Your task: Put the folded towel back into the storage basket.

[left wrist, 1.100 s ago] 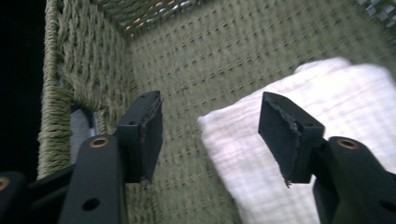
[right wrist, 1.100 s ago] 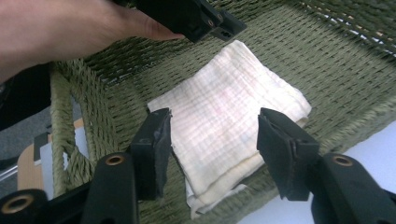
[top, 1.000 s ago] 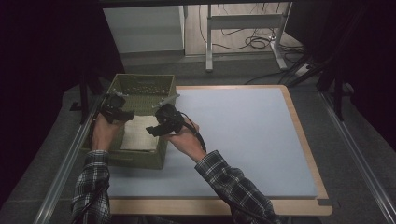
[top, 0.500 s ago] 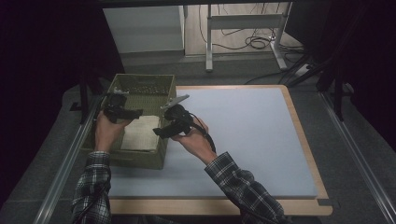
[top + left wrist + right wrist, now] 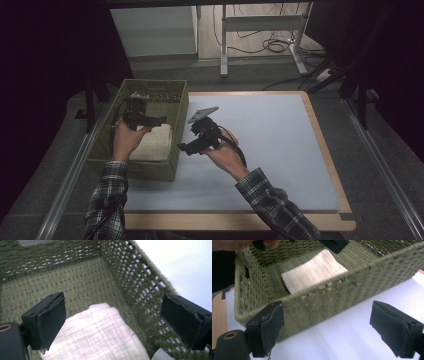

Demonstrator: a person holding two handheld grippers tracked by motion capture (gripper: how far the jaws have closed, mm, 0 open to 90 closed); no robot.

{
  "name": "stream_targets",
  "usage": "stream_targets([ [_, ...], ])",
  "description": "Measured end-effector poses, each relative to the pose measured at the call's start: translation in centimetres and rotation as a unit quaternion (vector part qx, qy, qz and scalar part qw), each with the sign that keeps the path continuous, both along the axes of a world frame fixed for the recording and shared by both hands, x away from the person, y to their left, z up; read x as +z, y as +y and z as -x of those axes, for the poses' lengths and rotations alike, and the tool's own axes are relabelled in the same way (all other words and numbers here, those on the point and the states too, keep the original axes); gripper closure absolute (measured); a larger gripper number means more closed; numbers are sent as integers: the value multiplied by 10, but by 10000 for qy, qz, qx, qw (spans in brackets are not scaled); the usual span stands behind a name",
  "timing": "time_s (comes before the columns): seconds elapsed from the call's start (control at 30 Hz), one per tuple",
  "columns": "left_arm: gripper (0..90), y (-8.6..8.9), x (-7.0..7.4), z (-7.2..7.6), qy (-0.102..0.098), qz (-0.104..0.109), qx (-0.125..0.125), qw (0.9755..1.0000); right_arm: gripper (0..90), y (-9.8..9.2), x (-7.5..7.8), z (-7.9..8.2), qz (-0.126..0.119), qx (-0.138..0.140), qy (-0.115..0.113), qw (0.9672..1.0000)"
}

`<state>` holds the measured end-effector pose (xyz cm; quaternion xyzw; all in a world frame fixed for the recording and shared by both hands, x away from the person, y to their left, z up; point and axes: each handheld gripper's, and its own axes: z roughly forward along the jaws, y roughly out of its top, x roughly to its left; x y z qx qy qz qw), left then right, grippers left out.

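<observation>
the high view is dim, with the room's edges lost in near black; only the pale table top (image 5: pixel 270 145) catches soft light from above. the two gripper views are brighter but soft with blur. the basket (image 5: pixel 317 302) weave smears, and the near black pads (image 5: pixel 51 320) are out of focus.

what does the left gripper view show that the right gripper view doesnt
The left gripper view looks down inside the basket from above: its woven floor, an inner corner, and the left gripper with jaws open above the folded cloth, nothing between them.

The right gripper view looks at the basket from outside: its outer side wall, the pale mat in front of it, and the right gripper with jaws open over the mat, holding nothing.

Both show the green woven basket with the pale folded cloth lying inside it, and a pair of open black jaws.
</observation>
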<state>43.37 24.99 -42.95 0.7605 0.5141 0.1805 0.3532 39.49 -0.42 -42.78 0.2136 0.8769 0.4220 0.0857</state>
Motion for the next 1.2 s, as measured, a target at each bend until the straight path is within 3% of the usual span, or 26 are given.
stream_targets([
  [0.53, 10, -31, 11, 2, -132, 71, -265, 9995, 48, -51, -16, 2, 75, -76, 23, 9999],
  [0.83, 0, -63, 15, 2, -243, -91, -418, 9988, 33, -84, -25, 5, 158, -241, 87, 9995],
  [1.2, 0, -107, 21, 5, -336, -109, -771, 9964, 31, -125, -33, 11, 141, -521, 77, 9985],
])
